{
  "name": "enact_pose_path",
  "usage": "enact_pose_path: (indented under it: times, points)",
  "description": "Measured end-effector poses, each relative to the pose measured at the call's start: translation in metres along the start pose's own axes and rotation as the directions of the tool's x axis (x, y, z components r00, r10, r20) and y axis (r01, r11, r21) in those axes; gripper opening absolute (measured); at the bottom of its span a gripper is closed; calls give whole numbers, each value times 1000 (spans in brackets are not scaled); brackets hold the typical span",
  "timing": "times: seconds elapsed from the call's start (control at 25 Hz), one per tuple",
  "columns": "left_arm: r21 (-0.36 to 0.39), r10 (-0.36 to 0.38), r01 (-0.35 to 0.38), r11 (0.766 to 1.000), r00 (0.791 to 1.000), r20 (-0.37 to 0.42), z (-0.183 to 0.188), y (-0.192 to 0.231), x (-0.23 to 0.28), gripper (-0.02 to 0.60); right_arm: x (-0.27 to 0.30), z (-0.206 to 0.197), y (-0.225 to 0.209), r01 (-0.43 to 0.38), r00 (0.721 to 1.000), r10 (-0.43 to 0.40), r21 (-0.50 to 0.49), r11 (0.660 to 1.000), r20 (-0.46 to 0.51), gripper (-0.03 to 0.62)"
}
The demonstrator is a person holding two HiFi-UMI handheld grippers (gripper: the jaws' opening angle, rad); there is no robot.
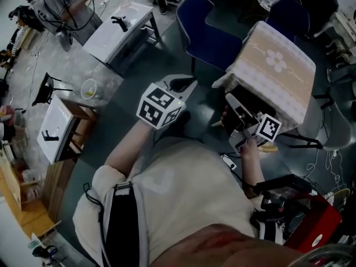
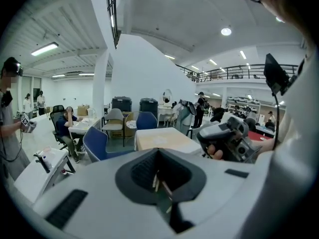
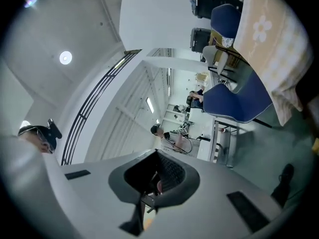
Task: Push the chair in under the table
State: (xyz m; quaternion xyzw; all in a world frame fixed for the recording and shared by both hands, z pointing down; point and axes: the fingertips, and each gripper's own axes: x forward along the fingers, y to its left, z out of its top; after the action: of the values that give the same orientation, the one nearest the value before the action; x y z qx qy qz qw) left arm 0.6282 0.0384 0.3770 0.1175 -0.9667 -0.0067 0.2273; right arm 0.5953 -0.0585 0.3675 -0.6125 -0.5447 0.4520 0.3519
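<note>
Blue fabric first: the task's chair (image 1: 207, 33) stands at the far left of the cloth-covered table (image 1: 275, 85), seat turned toward it. It sits just beside the hanging edge but is not yet tucked under. The backrest looks to be on the side away from the table.

Both tools are up in front of the person, near of the chair and apart from it. The left hand-held gripper (image 2: 160, 184) has its jaws together with nothing between them. The right hand-held gripper (image 3: 153, 185) is closed the same way and also empty, close to the near edge of the table.

To do this step well, my call is to use those closed jaws as blunt pushers. Set both against the top of the backrest, one toward each side, so the chair doesn't swivel. Then drive straight toward the table, low and steady, keeping the seat square to the edge. The drooping beige cloth could catch on the seat front, so a slow push looks safer than a shove. Whether the chair legs line up with the table legs is hidden under the cloth.

The count:
- 2 blue chairs, the task's one and a second blue chair (image 1: 289, 16) at the far side of the table.
- 1 cloth-covered table.
- 2 hand-held grippers.
- 2 white tables off to the left, a far white table (image 1: 105, 38) and a near white table (image 1: 55, 121).
</note>
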Motion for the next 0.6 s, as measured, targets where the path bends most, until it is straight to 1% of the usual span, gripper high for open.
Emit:
enact_pose_path:
  times: [0.16, 0.32, 0.44, 0.6]
  points:
    - [17, 22, -22, 1000, 1000, 13, 4, 8, -6, 6, 13, -1, 3, -19, 1000, 20, 29, 999, -13, 12]
    - [1, 28, -28, 1000, 1000, 10, 0, 19, -6, 6, 27, 2, 3, -35, 999, 36, 32, 999, -8, 12]
    - [-19, 29, -28, 999, 1000, 8, -2, 33, -7, 6, 43, 6, 9, -55, 998, 55, 22, 998, -16, 11]
    - [-43, 18, -17, 999, 1000, 12, -2, 57, -5, 6, 72, 11, 17, -68, 997, 68, -19, 997, -29, 11]
